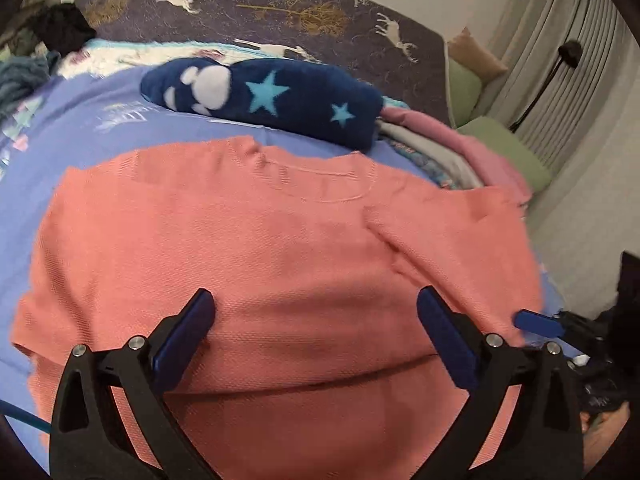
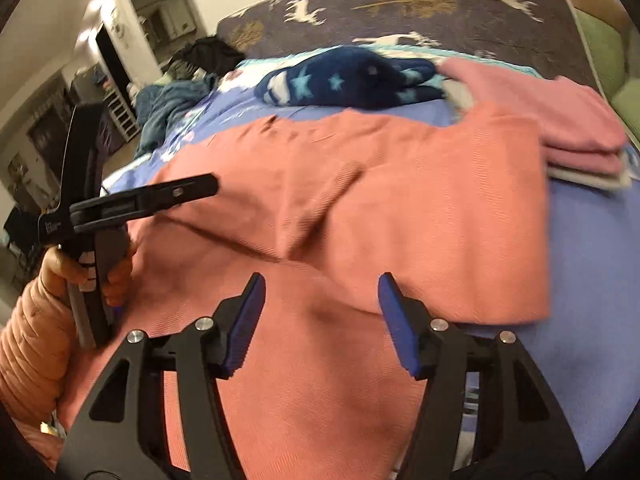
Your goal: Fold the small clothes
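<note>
Both tongs spread open, left gripper (image 1: 316, 306) and right gripper (image 2: 322, 290), above salmon-pink knitted top (image 1: 256, 256) on periwinkle bedsheet (image 1: 80, 128); folded pink garments (image 2: 576, 120) at two o'clock.

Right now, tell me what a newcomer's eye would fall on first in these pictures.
The salmon-pink sweater grabs the eye first, spread flat over the blue bedsheet and filling the middle of both views. Next comes the navy star-patterned garment lying just beyond the sweater's collar, with a stack of folded pink clothes to its right. Both grippers, the left gripper and the right gripper, hover open above the sweater's lower half.
</note>
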`<action>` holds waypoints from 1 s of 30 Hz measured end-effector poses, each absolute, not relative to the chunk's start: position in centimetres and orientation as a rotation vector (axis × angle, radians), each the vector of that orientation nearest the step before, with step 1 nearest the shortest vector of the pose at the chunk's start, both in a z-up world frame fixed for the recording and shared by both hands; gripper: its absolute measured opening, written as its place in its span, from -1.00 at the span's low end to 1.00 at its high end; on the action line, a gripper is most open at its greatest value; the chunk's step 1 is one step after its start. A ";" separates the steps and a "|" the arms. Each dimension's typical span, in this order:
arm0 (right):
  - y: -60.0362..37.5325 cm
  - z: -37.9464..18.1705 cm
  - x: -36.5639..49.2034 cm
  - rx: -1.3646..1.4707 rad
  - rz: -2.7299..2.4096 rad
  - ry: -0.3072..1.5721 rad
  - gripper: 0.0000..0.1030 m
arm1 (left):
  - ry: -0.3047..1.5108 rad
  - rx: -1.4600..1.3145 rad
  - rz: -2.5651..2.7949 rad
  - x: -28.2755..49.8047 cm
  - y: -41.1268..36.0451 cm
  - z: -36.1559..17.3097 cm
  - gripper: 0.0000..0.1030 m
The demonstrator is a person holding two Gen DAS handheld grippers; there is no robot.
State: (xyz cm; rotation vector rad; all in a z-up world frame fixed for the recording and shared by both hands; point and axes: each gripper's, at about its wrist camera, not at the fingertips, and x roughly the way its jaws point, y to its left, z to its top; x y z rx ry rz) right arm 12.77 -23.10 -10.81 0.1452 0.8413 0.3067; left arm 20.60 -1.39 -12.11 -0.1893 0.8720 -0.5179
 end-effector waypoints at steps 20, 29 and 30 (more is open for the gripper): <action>-16.2 -10.3 11.8 0.093 0.638 0.828 0.16 | 0.955 -0.460 -0.615 21.0 0.9 -12.2 0.97; -18.7 -10.5 10.3 0.125 0.542 0.850 0.21 | 0.993 -0.353 -0.597 20.6 -1.4 -12.9 0.97; -18.3 -10.5 10.5 0.115 0.535 0.847 0.24 | 0.997 -0.367 -0.596 20.6 -1.2 -12.8 0.97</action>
